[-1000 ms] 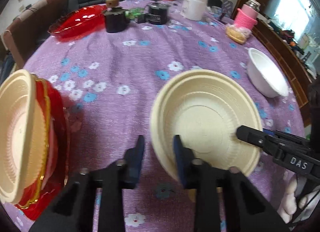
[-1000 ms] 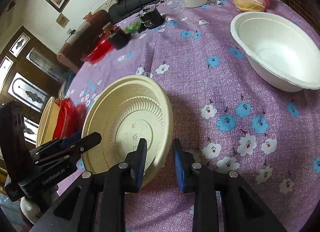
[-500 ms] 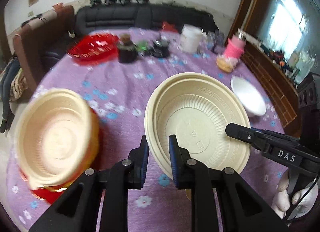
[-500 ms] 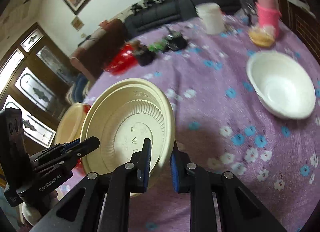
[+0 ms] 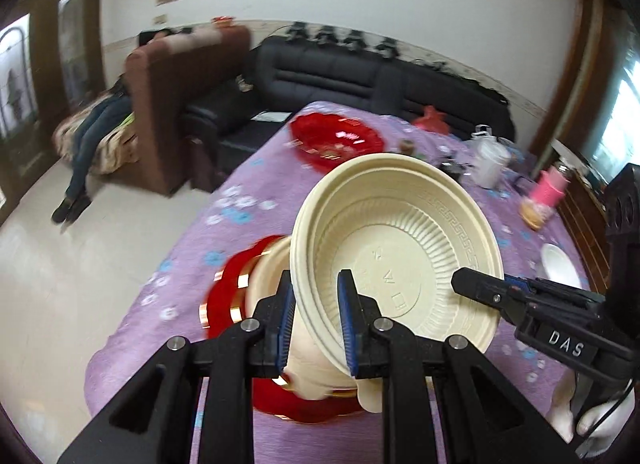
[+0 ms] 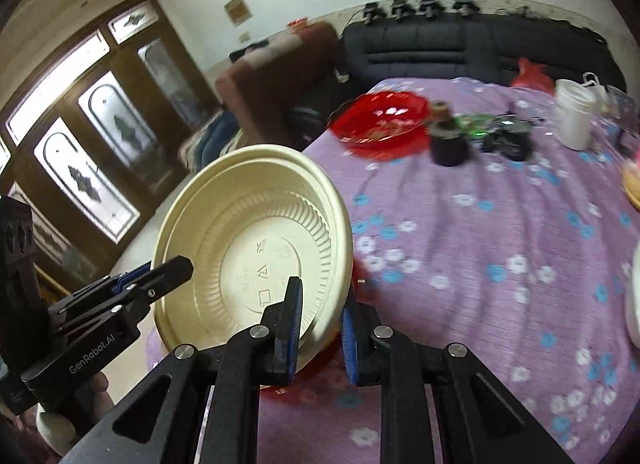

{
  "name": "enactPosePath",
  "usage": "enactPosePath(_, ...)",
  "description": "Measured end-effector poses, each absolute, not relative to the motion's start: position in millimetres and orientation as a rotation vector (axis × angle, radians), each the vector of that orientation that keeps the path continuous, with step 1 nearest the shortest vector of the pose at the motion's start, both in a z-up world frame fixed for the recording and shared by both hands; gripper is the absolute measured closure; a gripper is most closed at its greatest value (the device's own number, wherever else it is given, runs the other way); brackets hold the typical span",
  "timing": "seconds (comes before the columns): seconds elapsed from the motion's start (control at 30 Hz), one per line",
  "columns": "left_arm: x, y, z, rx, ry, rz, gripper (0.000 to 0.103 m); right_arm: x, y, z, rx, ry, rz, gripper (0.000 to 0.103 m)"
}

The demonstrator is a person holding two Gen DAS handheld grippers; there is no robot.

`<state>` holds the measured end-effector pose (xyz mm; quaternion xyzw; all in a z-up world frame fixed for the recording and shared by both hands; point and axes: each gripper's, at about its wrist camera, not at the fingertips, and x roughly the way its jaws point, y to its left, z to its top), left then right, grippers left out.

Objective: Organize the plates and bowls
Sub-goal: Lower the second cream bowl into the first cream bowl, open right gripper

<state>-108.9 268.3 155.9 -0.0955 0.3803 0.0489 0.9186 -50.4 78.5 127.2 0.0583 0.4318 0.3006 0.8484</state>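
A cream ribbed plate (image 5: 400, 248) (image 6: 248, 248), apparently two nested together, hangs tilted in the air above the table's left side. My left gripper (image 5: 316, 304) is shut on its left rim. My right gripper (image 6: 322, 312) is shut on the opposite rim, and it shows in the left wrist view as a black finger (image 5: 480, 292) on the right edge. Under the held plate sits a stack: a red plate with gold trim (image 5: 228, 296) with a cream plate (image 5: 272, 264) on top, mostly hidden. A white bowl (image 5: 560, 268) lies far right.
The purple flowered tablecloth (image 6: 480, 244) carries a red glass bowl (image 6: 380, 120), a dark jar (image 6: 448, 140), a white tub (image 6: 576, 112) and a pink cup (image 5: 552, 188) at the far side. The table edge and the floor (image 5: 80, 264) lie to the left. A person lies on a couch (image 5: 92, 132).
Both grippers have lifted the cream plate off the table and carried it left, over the red and cream stack. The right jaws narrowed onto the rim.
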Motion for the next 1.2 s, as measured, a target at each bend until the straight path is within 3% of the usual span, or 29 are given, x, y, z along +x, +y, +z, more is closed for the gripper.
enactPosePath(0.5, -96, 294, 106, -0.199, 0.866, 0.144, 0.081, -41, 121, 87, 0.043, 0.989, 0.595, 0.083)
enactPosePath(0.57, -96, 294, 107, -0.191, 0.865, 0.152, 0.076, -43, 124, 89, 0.012, 0.965, 0.58, 0.083)
enactPosePath(0.63, -97, 293, 109, -0.191, 0.857, 0.162, 0.052, -47, 127, 91, -0.025, 0.928, 0.558, 0.083)
enactPosePath(0.7, -100, 296, 112, -0.199, 0.837, 0.176, 0.037, -48, 128, 91, -0.039, 0.91, 0.549, 0.082)
enactPosePath(1.13, -127, 295, 130, -0.202, 0.755, 0.21, 0.03, -48, 128, 91, -0.033, 0.831, 0.555, 0.047)
enactPosePath(1.2, -133, 291, 135, -0.186, 0.732, 0.223, 0.028, -51, 131, 92, -0.063, 0.811, 0.541, 0.047)
